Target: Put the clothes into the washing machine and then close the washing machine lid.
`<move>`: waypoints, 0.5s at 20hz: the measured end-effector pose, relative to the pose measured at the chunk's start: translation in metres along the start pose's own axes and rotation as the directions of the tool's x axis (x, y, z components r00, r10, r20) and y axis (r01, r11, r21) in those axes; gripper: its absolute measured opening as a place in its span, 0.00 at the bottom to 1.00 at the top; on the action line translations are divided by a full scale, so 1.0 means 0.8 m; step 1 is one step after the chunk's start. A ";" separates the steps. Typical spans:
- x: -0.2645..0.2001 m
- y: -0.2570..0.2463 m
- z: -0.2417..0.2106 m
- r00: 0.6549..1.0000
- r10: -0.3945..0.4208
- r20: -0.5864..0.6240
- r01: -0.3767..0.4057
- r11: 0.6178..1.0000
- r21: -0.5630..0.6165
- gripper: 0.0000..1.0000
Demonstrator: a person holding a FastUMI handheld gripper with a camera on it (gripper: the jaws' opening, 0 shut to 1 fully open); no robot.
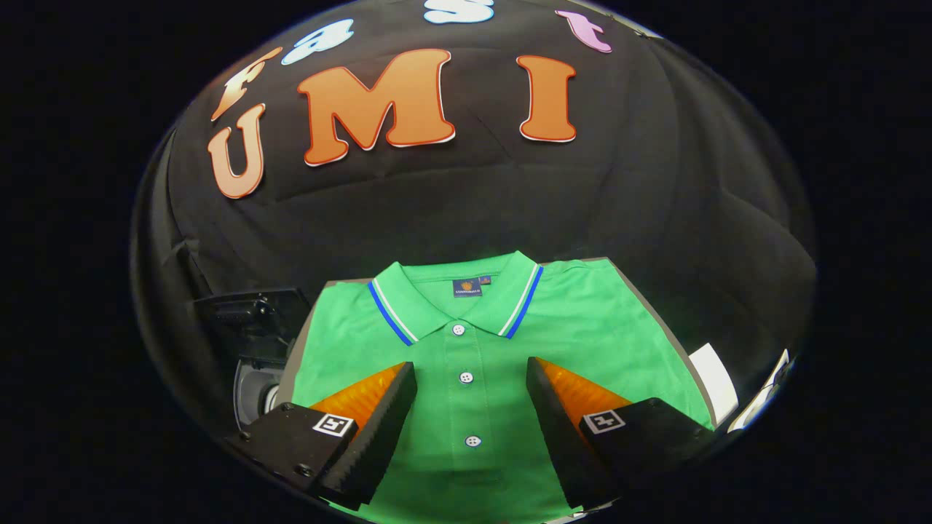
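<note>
A green polo shirt (582, 320) with a blue and white striped collar lies folded flat on a grey surface, collar away from me. My gripper (472, 375) hovers over the shirt's button placket, open wide, the buttons showing in the gap between the two black fingers (386, 422). Neither finger presses on the cloth as far as I can see. To the left of the shirt, beyond the left finger, a dark machine with a raised black lid (251, 309) and a round grey opening (255, 397) stands; I take it for the washing machine.
The grey table edge (659, 320) runs along the shirt's right side. A white flat piece (717, 382) lies off to the right of the shirt, with another white strip (761, 397) farther right. The black cloth wall rises behind.
</note>
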State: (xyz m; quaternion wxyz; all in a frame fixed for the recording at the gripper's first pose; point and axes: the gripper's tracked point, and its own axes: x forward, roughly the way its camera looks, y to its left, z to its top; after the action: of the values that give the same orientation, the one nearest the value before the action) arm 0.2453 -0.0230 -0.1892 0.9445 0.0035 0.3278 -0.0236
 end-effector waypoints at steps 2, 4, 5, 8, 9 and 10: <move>0.002 -0.002 -0.004 1.000 -0.006 -0.026 0.006 1.000 0.001 0.99; 0.005 -0.002 -0.006 0.999 -0.013 -0.046 0.013 1.000 -0.012 0.99; 0.005 -0.001 -0.007 0.998 -0.016 -0.059 0.014 1.000 -0.022 0.99; 0.006 0.001 -0.008 0.994 -0.013 -0.111 0.010 1.000 -0.024 0.99; 0.006 0.002 -0.009 0.990 -0.018 -0.137 0.015 1.000 -0.022 0.99; 0.008 0.002 -0.008 0.987 -0.020 -0.158 0.016 1.000 -0.026 0.99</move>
State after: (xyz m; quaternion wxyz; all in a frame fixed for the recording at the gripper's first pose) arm 0.2460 -0.0216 -0.1981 0.9152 -0.0092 0.4019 -0.0279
